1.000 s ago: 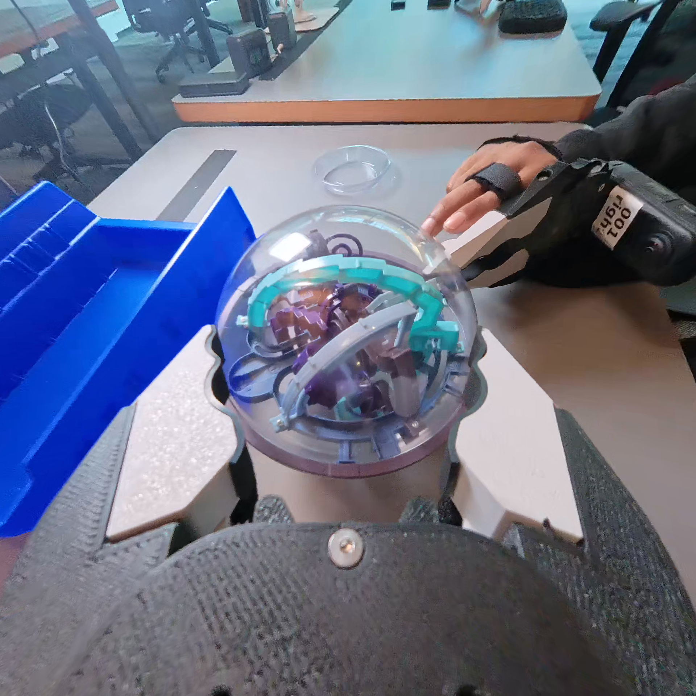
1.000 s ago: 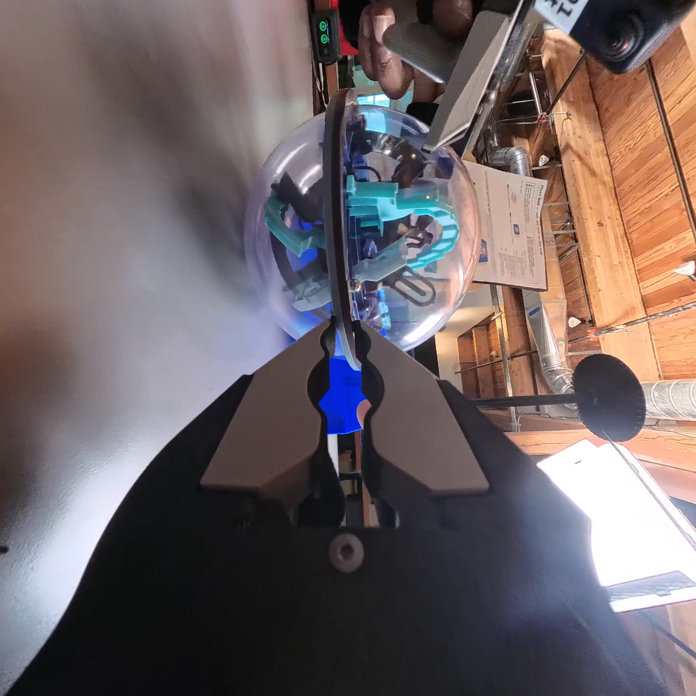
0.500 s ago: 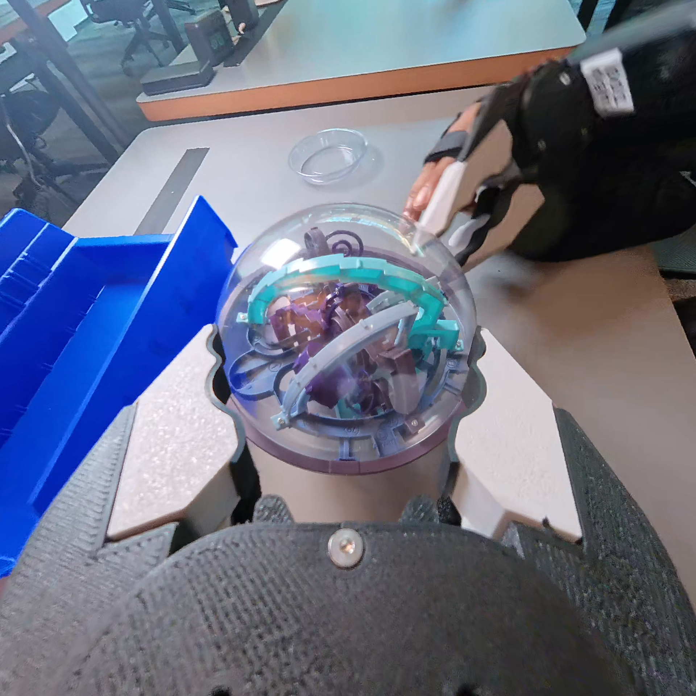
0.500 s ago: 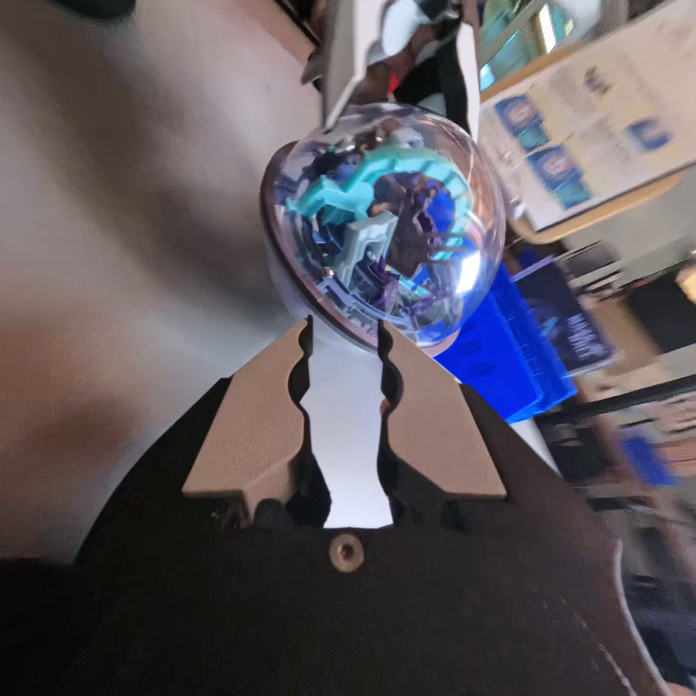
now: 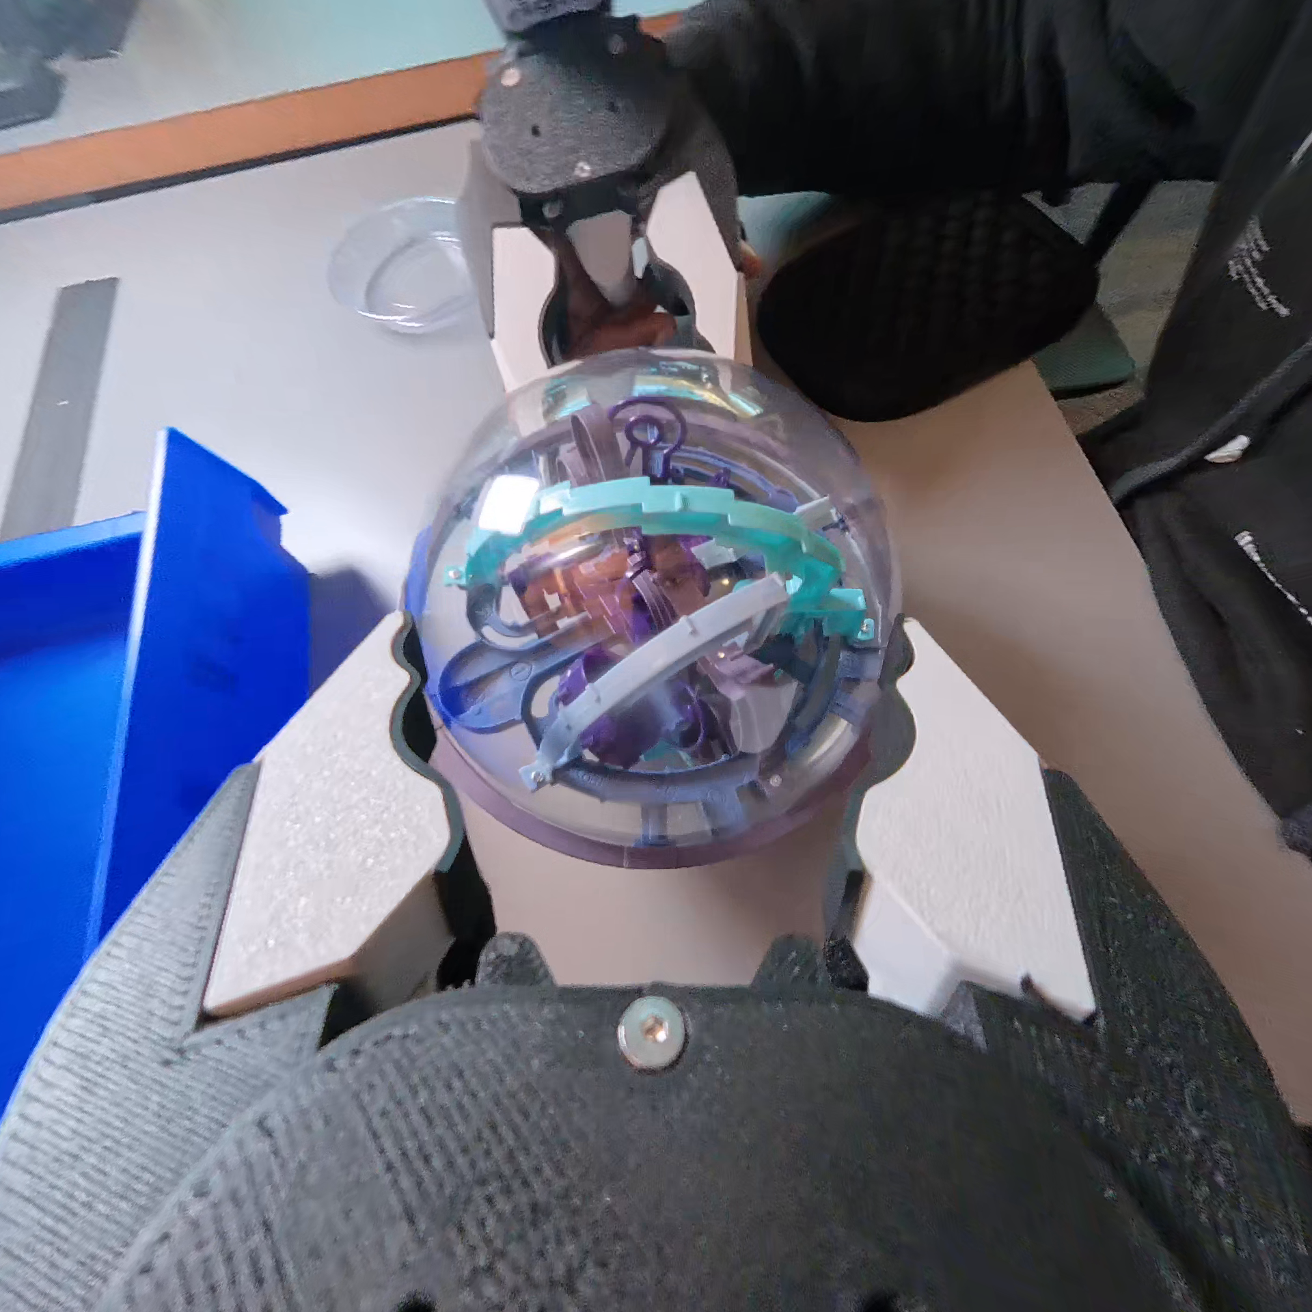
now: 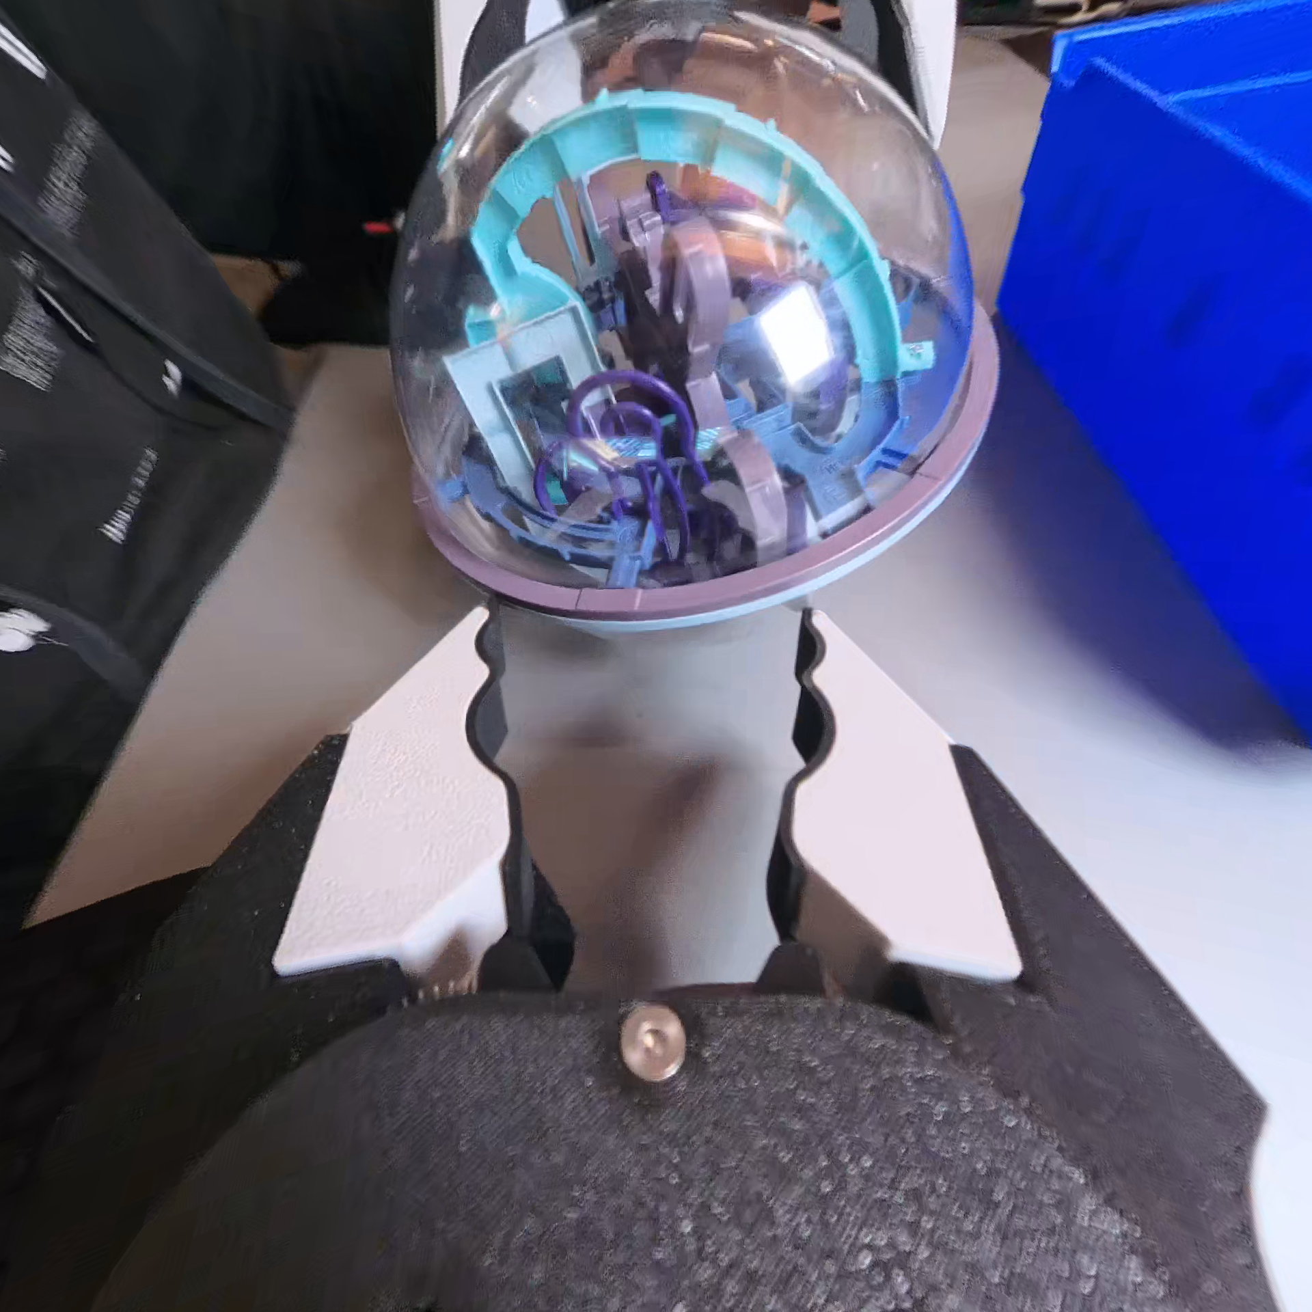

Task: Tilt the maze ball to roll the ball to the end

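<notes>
A: Maze ball (image 5: pixel 649 610), where is it?

B: It sits between the two white fingers of the left gripper (image 5: pixel 649 639), above the pale table (image 5: pixel 213 284). The clear dome faces up and toward the camera, and the purple rim is low at the near side.

A: Is the left gripper holding it?

B: Its fingers (image 5: pixel 334 802) are spread wide and press on the ball's left and right sides at the rim, so it pinches the ball.

A: And the right gripper?

B: In the left wrist view the right gripper (image 5: pixel 618 334) is at the far side of the ball, pointing back toward the camera, with a dark sleeve (image 5: pixel 923 106) behind it. In its own view the same ball (image 6: pixel 681 341) fills the space just past its fingertips (image 6: pixel 845 660). Its fingers stand apart, and the ball's rim lies across the gap at the tips. Whether the tips touch the rim I cannot tell; the picture is blurred there.

A: What is inside the ball?

B: A teal arched track (image 5: pixel 660 518), a grey ramp crossing below it, and purple and blue loops. The small rolling ball inside I cannot pick out.

A: Anything else around?

B: A blue bin (image 5: pixel 142 639) is on the left, close to the ball. A clear round dish (image 5: pixel 405 280) lies on the table at the far left, well apart from the ball. A dark grey strip (image 5: pixel 64 397) runs along the table at the far left.
</notes>
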`<move>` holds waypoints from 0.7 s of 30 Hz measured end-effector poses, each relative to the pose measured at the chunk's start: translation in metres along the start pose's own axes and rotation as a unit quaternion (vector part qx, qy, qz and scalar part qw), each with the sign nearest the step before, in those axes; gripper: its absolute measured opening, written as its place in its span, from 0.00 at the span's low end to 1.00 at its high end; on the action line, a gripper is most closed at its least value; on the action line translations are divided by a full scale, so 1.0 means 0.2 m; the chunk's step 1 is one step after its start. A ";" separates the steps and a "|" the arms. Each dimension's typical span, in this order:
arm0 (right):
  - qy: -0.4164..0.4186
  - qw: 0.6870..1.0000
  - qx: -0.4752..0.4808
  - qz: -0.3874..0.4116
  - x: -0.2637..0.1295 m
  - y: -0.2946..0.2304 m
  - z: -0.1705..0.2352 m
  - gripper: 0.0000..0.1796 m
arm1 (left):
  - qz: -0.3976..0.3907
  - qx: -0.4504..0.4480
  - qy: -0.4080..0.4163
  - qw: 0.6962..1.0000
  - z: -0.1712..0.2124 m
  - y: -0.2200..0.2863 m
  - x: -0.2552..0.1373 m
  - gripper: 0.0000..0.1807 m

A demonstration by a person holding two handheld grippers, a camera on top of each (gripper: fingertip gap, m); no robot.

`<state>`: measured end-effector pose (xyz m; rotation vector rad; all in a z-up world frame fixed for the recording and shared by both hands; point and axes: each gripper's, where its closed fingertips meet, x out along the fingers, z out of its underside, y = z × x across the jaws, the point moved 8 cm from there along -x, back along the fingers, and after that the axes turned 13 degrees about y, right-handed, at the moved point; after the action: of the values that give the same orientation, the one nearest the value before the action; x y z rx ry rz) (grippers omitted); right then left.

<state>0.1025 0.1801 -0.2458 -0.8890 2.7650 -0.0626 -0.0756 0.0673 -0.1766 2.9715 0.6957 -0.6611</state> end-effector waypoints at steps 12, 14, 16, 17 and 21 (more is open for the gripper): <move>-0.033 0.998 0.036 -0.034 0.05 -0.04 0.09 0.40 | 0.075 -0.014 -0.007 0.997 -0.08 -0.03 0.08 0.70; -0.037 0.998 0.037 -0.032 0.06 -0.04 0.10 0.39 | 0.080 -0.019 -0.004 0.997 -0.08 -0.03 0.08 0.70; -0.046 0.998 0.035 -0.029 0.08 -0.05 0.10 0.39 | 0.085 -0.029 0.002 0.996 -0.07 -0.04 0.07 0.70; -0.051 0.998 0.031 -0.026 0.08 -0.05 0.10 0.39 | 0.087 -0.034 0.004 0.996 -0.07 -0.04 0.07 0.70; -0.059 0.998 0.013 -0.016 0.09 -0.05 0.10 0.41 | 0.086 -0.030 0.005 0.996 -0.08 -0.03 0.07 0.69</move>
<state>0.0996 0.1619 -0.2683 -0.8999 2.6361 -0.0488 -0.0600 0.0800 -0.1684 2.9373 0.4443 -0.6014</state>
